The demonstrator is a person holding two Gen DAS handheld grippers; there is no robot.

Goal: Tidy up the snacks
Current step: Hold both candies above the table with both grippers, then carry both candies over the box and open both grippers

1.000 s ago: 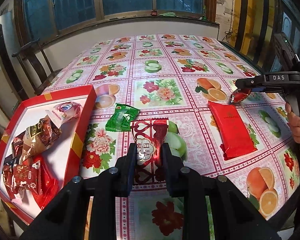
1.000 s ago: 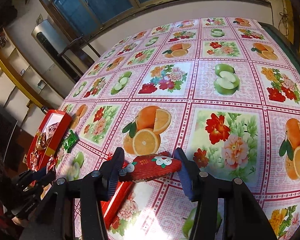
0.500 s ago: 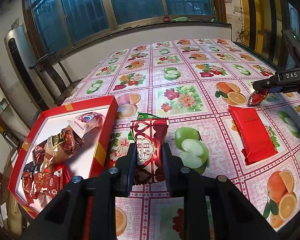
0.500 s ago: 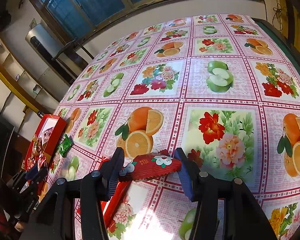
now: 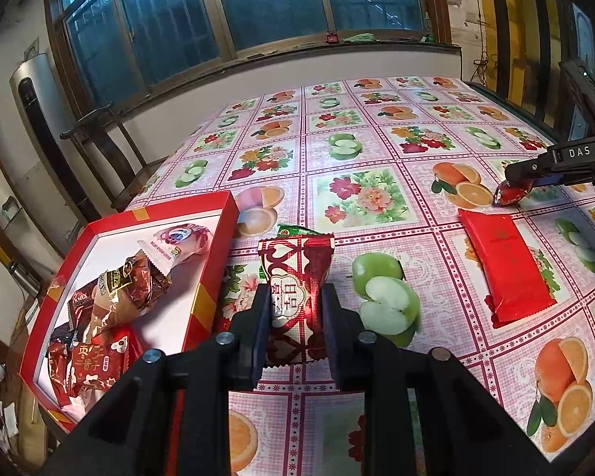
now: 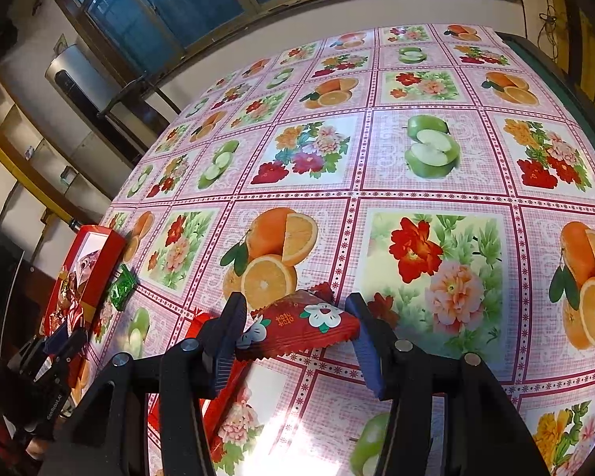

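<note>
Left gripper point(image 5: 291, 309) jaws clamped on a red-white candy point(image 5: 295, 277), held above the desk point(image 5: 377, 150) just right of the red box point(image 5: 214, 250). Right gripper point(image 6: 293, 327) jaws pinch a red packet point(image 6: 301, 327) off the desk, well right of the box. Flat red pack point(image 5: 503, 265) lies between them.

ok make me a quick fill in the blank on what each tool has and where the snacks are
1. The left tool is shut on a red and ____ patterned packet.
2. The right tool grips a red packet printed with a white ____.
3. The red box sits to the ____ of the left tool in its own view.
4. A flat red packet lies on the ____, not in the box.

Missing words: white; flower; left; table
</note>
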